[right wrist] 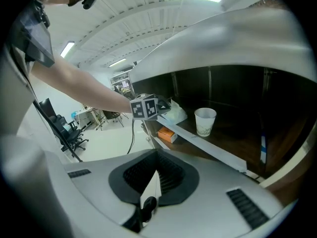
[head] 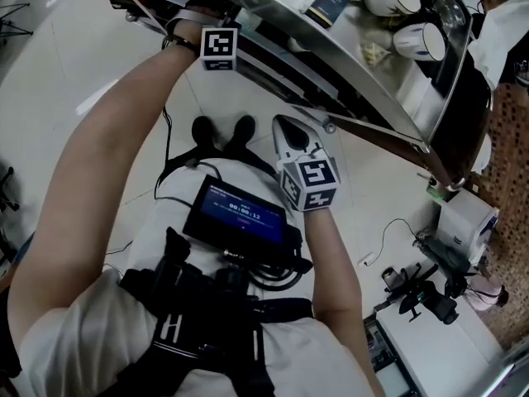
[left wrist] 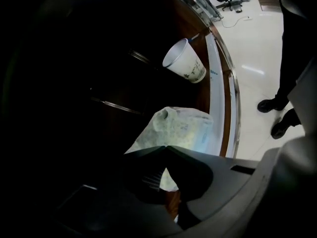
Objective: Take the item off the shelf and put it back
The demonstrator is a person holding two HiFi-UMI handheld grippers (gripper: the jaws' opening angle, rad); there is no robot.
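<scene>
The left gripper [left wrist: 166,148] is in the shelf [right wrist: 218,152], fingers pinched on the crumpled pale bag [left wrist: 181,128] just beside the paper cup [left wrist: 185,61]. I'd move the bag slowly, steering clear of the cup. The right gripper [right wrist: 156,162], fingers together and empty, hangs well back from the cup.

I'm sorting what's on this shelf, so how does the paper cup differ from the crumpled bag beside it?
The paper cup stands upright, rigid and smooth; the crumpled bag slumps, soft and wrinkled. The paper cup stands free, while the left gripper has its jaws shut on the crumpled bag. Both are pale and sit on the same dark shelf.
</scene>
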